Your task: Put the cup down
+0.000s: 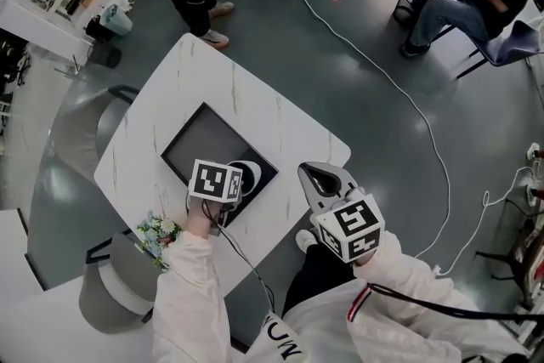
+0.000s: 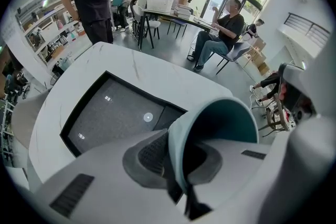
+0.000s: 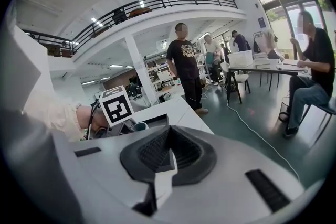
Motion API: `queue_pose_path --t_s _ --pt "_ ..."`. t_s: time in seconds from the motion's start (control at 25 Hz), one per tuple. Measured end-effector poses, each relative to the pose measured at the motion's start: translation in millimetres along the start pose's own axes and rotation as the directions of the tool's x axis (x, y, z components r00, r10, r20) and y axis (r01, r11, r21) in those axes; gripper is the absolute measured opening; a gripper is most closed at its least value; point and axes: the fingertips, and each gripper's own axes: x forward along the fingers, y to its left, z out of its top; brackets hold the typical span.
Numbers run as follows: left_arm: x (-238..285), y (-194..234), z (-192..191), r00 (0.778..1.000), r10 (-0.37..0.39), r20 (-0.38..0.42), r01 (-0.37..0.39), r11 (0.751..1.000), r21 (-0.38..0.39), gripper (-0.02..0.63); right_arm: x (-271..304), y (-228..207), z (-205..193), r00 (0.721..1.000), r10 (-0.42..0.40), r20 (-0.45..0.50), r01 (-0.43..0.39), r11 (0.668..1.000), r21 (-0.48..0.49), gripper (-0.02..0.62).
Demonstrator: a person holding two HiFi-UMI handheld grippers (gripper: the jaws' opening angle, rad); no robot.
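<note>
— Where is the cup (image 1: 247, 174)?
— Over the near right corner of the dark tray (image 1: 197, 145); the left gripper (image 1: 231, 185) has it by the rim; whether its base touches the tray I cannot tell.
— And how do the fingers (image 2: 150, 157) stand?
— Nearly together, pinching the cup's wall; in the left gripper view one sits inside the teal hollow, the other against the pale outside; the cup is tilted, its mouth turned to the right.
— What carries the tray?
— The white bench (image 1: 263, 102); the tray lies towards its near side, with bare marbled top all round it.
— The right gripper (image 1: 320, 179)?
— To the right of the tray, out past the bench's near edge and over the floor; its fingers are pressed together with nothing between them.
— Anything else by the tray?
— A small bunch of flowers (image 1: 158, 232) to its near left, at the bench's edge beside the left sleeve; a white cable (image 1: 399, 89) crosses the floor well off to the tray's right.
</note>
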Motion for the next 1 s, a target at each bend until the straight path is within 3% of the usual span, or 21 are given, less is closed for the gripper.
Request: queue_pose_path --t_s 0.16,1.0 --pt "7 2 -6 0.999 0.008 -0.038 -0.008 1.0 0.015 0.032 2 2 -4 1.0 0.001 -0.008 -0.001 1.0 0.007 0.005" --pt "13 4 -6 0.999 -0.008 -0.038 0.009 0.999 0.041 0.034 2 1 -15 1.0 0.002 -0.03 -0.001 1.0 0.018 0.005"
